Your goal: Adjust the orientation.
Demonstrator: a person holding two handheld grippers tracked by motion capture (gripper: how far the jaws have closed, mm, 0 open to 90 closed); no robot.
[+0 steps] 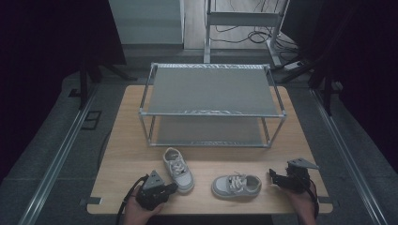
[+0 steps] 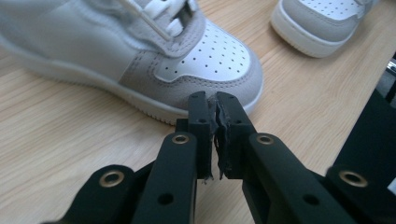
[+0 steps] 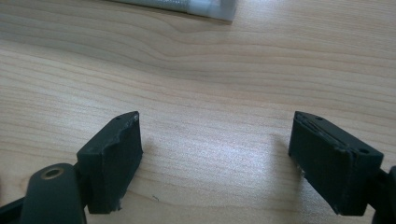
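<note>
Left shoe [image 1: 179, 169], desk front edge: light, soft upper, stiff sole; grip at collar. L gripper [image 2: 214, 105] clenched, empty, at toe. R gripper [image 3: 215, 149] released.

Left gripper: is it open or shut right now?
Shut. In the left gripper view, the left gripper's jaws stand pressed together with nothing between them, their tips right at the toe of the near shoe.

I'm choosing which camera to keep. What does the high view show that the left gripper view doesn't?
High view alone: the two-tier rack at the table's far side, and the right claw, open, beside the right shoe. Left gripper view alone: the left claw shut, empty, tips at the left shoe's grey toe cap, with its perforations. Both: both shoes on the wooden table.
</note>
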